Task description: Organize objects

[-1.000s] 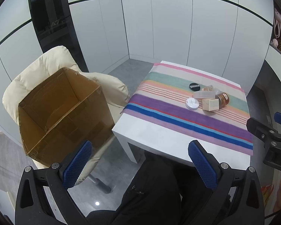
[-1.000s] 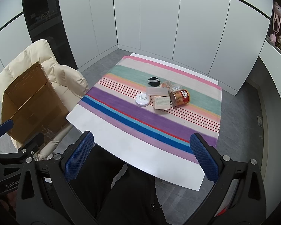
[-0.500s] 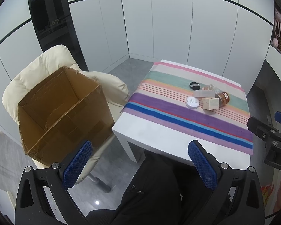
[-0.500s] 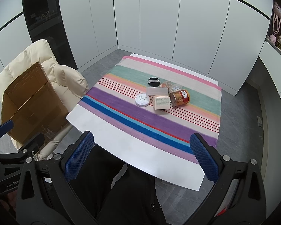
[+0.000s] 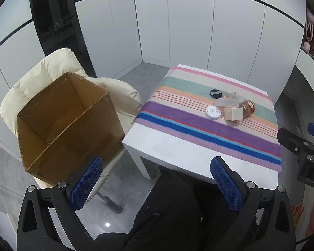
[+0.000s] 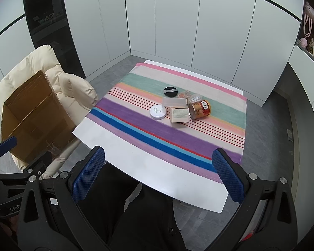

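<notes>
A small cluster, white round tin (image 6: 158, 111), beige box (image 6: 179, 114) and lying can (image 6: 199, 109), sits near the far right corner of the striped cloth (image 6: 148, 129). The open cardboard box (image 5: 66, 125) rests on the cream chair (image 5: 41, 73) left of the table (image 6: 136, 156). The left gripper (image 5: 157, 185) and right gripper (image 6: 159, 174) both hover with fingers apart, empty.

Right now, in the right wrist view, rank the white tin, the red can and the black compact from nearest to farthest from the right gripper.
1. White tin: left side of the cluster, nearest the right gripper.
2. Red can: lying on its side at the cluster's right, a little farther back.
3. Black compact: at the back, on the green stripe.
</notes>
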`<action>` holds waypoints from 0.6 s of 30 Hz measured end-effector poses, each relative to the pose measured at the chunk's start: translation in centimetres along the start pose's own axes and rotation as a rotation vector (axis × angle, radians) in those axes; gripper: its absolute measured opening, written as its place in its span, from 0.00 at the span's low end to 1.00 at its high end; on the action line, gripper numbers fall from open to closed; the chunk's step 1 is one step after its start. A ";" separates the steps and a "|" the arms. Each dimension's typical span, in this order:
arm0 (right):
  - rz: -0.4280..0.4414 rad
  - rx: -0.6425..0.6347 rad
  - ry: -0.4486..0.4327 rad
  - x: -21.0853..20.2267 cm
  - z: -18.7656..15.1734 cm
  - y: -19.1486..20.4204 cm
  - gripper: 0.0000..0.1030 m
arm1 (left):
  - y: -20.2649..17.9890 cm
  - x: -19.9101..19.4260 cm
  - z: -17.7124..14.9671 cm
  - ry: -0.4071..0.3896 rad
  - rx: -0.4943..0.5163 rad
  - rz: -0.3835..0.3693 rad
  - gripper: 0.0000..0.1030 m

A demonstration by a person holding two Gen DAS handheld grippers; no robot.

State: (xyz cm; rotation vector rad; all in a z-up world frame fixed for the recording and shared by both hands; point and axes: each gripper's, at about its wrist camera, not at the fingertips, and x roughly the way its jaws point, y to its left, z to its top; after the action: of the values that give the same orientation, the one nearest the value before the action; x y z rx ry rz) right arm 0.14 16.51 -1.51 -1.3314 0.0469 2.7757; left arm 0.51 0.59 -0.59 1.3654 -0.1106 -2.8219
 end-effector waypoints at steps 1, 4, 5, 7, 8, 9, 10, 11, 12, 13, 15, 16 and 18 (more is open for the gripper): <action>0.000 0.001 0.000 0.0 0.0 0.0 1.00 | -0.1 0.0 0.0 0.000 0.002 -0.001 1.00; 0.000 0.001 0.001 0.1 0.0 -0.1 1.00 | -0.2 0.2 0.0 0.002 0.005 -0.006 1.00; -0.001 0.002 0.000 0.1 0.0 -0.1 1.00 | -0.2 0.2 0.1 0.002 0.005 -0.009 1.00; 0.000 0.001 0.000 0.1 0.0 -0.3 1.00 | -0.3 0.3 0.2 0.005 0.003 -0.018 1.00; -0.001 0.001 0.000 0.1 0.0 -0.2 1.00 | -0.3 0.4 0.2 0.007 0.001 -0.024 1.00; -0.003 0.001 -0.001 0.1 0.0 -0.3 1.00 | -0.3 0.5 0.3 0.010 -0.002 -0.032 1.00; -0.004 0.001 0.000 0.1 0.0 -0.3 1.00 | -0.2 0.6 0.4 0.012 -0.002 -0.039 1.00; -0.006 0.002 0.000 0.2 0.0 -0.4 1.00 | -0.3 0.7 0.6 0.012 -0.003 -0.044 1.00; -0.008 0.002 0.001 0.2 0.0 -0.5 1.00 | -0.2 0.8 0.7 0.012 -0.003 -0.048 1.00; -0.009 0.002 0.002 0.2 0.1 -0.5 1.00 | -0.3 0.9 1.0 0.012 0.001 -0.048 1.00; -0.020 -0.002 0.001 0.3 0.2 -0.8 1.00 | -0.4 0.9 1.2 0.010 0.001 -0.053 1.00; -0.029 0.002 0.001 0.4 0.3 -1.0 1.00 | -0.4 1.0 1.3 0.009 0.002 -0.061 1.00; -0.029 0.021 0.010 0.7 0.5 -1.5 1.00 | -0.8 1.2 1.6 0.013 0.010 -0.083 1.00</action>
State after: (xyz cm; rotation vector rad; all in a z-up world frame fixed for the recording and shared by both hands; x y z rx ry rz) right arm -0.58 18.04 -1.81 -1.3298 0.0560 2.7376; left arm -1.50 1.40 -0.56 1.4235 -0.0700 -2.8823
